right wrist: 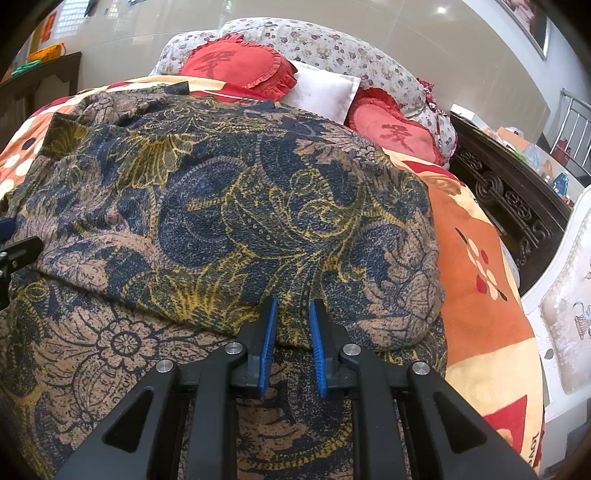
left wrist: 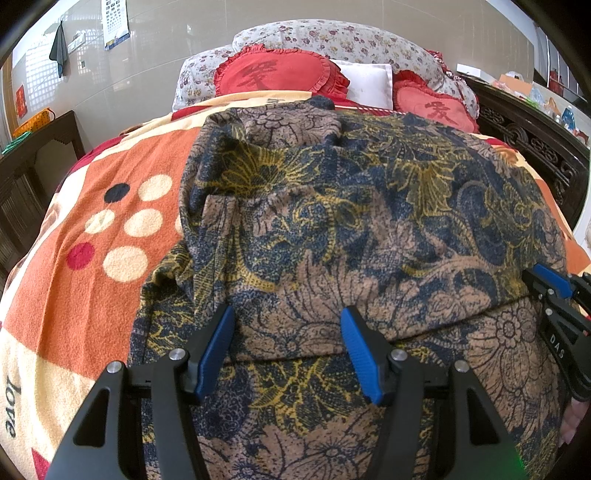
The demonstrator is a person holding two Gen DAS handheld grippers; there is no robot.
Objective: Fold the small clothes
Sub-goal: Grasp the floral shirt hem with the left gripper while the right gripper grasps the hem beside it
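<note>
Bed cover: I work over an orange, cream and red fleece blanket (left wrist: 92, 280) with pale and dark dots; it covers the whole bed.
Garment: the brown, navy and mustard floral knit garment (left wrist: 369, 221) lies spread along the middle of the blanket, its near part folded over so a soft folded edge runs across just ahead of my fingers.
Head of the bed: two red heart-shaped frilled cushions (left wrist: 280, 72), a small white pillow (left wrist: 369, 83) between them, and a floral-print bolster (left wrist: 343, 40) behind.
Bed's right edge: a dark carved wooden frame (left wrist: 532, 144); beyond it, in the right view, a white upholstered chair (right wrist: 565, 295).
Bed's left side: a dark wooden cabinet (left wrist: 44, 147) against a pale tiled wall (left wrist: 147, 74), where a calendar (left wrist: 115, 22) and a dark cloth (left wrist: 59, 50) hang.
My left gripper (left wrist: 288, 314): jaws spread wide over the fold, pinching nothing.
My right gripper (right wrist: 293, 306): jaws narrow but parted; whether the pads pinch the fold, I cannot tell.
</note>
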